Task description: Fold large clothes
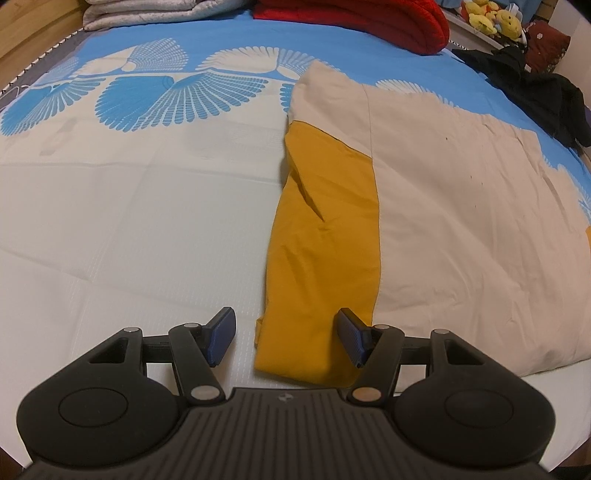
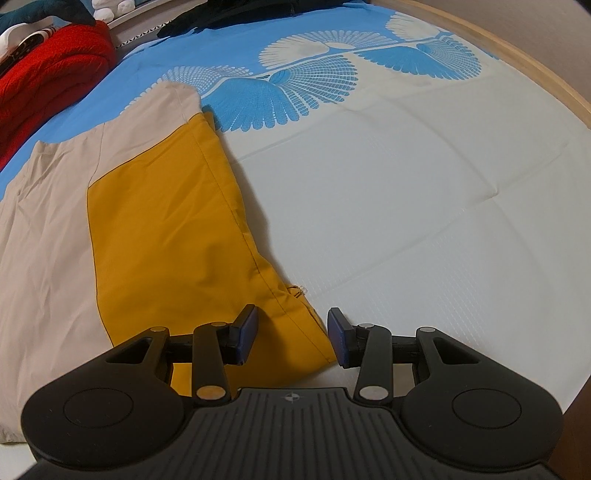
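A large beige garment (image 1: 461, 206) with mustard-yellow side panels lies flat on the bed. In the left wrist view its yellow panel (image 1: 321, 266) runs toward me, and my left gripper (image 1: 286, 338) is open just above the panel's near end. In the right wrist view the other yellow panel (image 2: 170, 229) lies beside the beige body (image 2: 44, 236). My right gripper (image 2: 293, 338) is open over that panel's near corner, with nothing between the blue pads.
The bed sheet (image 1: 129, 229) is white near me and blue with fan patterns farther off. A red quilted bundle (image 1: 369, 18), grey folded blankets (image 1: 147, 11), dark clothes (image 1: 535, 96) and plush toys (image 1: 491, 18) lie at the far edge. A wooden bed frame (image 2: 517, 62) curves at right.
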Demonstrator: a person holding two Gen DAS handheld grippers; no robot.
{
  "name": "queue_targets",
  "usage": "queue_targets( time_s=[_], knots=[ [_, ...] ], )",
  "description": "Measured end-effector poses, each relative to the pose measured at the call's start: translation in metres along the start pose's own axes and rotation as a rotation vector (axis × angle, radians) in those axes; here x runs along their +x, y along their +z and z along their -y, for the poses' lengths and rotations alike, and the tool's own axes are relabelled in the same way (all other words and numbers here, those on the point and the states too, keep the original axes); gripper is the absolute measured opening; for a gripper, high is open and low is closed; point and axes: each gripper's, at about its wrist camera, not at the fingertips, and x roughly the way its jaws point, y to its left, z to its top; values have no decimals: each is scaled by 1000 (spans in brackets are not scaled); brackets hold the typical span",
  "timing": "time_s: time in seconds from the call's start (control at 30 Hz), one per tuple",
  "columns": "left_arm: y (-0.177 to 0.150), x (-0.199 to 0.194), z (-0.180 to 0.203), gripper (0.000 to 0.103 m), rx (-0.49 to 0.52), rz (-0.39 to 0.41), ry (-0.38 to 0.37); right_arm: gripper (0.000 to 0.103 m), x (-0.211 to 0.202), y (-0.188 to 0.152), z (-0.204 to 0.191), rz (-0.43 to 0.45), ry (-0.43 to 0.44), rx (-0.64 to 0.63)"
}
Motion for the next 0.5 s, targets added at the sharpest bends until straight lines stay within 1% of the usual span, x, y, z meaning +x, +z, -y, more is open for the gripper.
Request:
queue_targets(
  time_s=[0.13, 0.17, 0.23, 0.27, 0.3, 0.37, 0.4, 0.5],
  knots=[
    [0, 1, 0, 66, 1, -2, 0, 41, 0, -1, 0, 2, -2, -3],
    [0, 2, 0, 66, 1, -2, 0, 38, 0, -1, -1, 2, -3, -6],
    [0, 2, 0, 66, 2, -2, 0, 32, 0, -2, -1, 3, -10, -11],
    [0, 2, 0, 66, 2, -2, 0, 24, 0, -2, -1, 2, -13, -12],
    [0, 2, 0, 66, 2, -3, 0, 13, 0, -2, -1, 2, -15, -14],
    [1, 3, 0, 66, 4, -7, 0, 4, -1, -2, -1, 8, -25, -22],
    [1, 4, 0, 66, 6, -10, 0, 0, -2, -2, -1, 16, -31, -27],
    [1, 5, 1, 66, 11, -13, 0, 0, -3, -2, 2, 20, -28, -22]
  ],
)
